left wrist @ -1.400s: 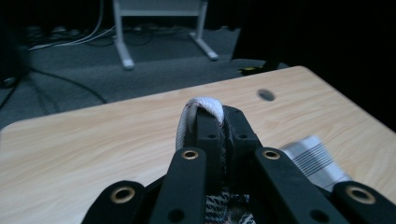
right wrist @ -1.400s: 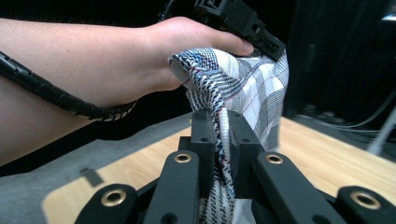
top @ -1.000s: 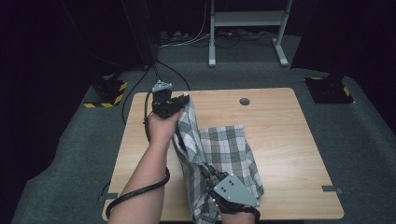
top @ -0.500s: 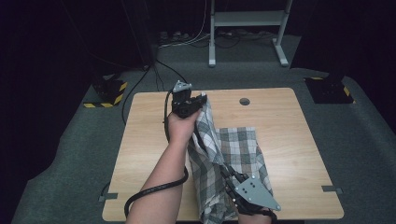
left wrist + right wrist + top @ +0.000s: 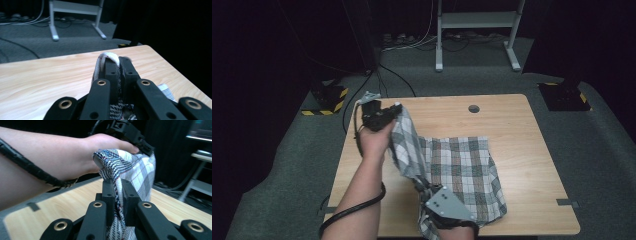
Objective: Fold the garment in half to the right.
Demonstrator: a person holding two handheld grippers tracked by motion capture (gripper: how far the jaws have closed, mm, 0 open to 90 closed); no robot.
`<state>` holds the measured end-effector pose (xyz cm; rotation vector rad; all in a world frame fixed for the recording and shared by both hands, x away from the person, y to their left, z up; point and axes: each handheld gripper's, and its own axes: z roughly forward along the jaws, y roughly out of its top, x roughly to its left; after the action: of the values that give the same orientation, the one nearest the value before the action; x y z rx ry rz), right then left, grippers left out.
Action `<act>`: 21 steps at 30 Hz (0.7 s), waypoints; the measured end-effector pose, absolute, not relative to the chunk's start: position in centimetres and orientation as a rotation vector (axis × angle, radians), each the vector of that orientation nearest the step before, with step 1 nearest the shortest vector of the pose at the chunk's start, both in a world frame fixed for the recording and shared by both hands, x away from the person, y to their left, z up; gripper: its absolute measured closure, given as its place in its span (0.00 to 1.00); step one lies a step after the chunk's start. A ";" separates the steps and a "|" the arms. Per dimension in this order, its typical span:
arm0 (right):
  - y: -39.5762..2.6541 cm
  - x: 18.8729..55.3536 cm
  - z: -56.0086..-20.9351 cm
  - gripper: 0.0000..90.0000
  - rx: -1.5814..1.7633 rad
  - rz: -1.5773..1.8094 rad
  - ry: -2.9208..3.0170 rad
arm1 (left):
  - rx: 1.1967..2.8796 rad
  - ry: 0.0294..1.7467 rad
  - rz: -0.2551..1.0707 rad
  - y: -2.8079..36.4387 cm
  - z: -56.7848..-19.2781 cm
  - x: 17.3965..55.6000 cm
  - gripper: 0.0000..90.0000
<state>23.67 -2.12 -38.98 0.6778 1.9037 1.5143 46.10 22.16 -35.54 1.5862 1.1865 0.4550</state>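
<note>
Your left claw (image 5: pixel 384 114) is clamped on an edge of the plaid cloth (image 5: pixel 462 170) and holds it raised above the far left part of the table (image 5: pixel 522 130). In the left gripper view the white hem of the cloth (image 5: pixel 108 56) wraps over the tips of the nearly closed jaws, with the wooden table top (image 5: pixel 37 77) below. Your right claw (image 5: pixel 428 187) is pinched on the same edge nearer to you, close to the front rim of the table; in the right gripper view the fabric (image 5: pixel 117 195) runs up between the jaws, which press on it from both sides. From there the lifted edge slopes up to your left hand (image 5: pixel 100 150). The rest of the cloth lies flat on the table to the right of both claws, spread over the middle and front of the top.
</note>
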 end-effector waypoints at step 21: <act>-2.3 24.6 -37.9 0.92 0.689 1.518 1.877 | 1.635 1.146 0.499 19.9 -31.8 47.2 0.96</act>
<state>24.61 -2.26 -37.88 0.6891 1.8773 1.5184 47.19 19.92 -31.84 1.6351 1.1462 0.4993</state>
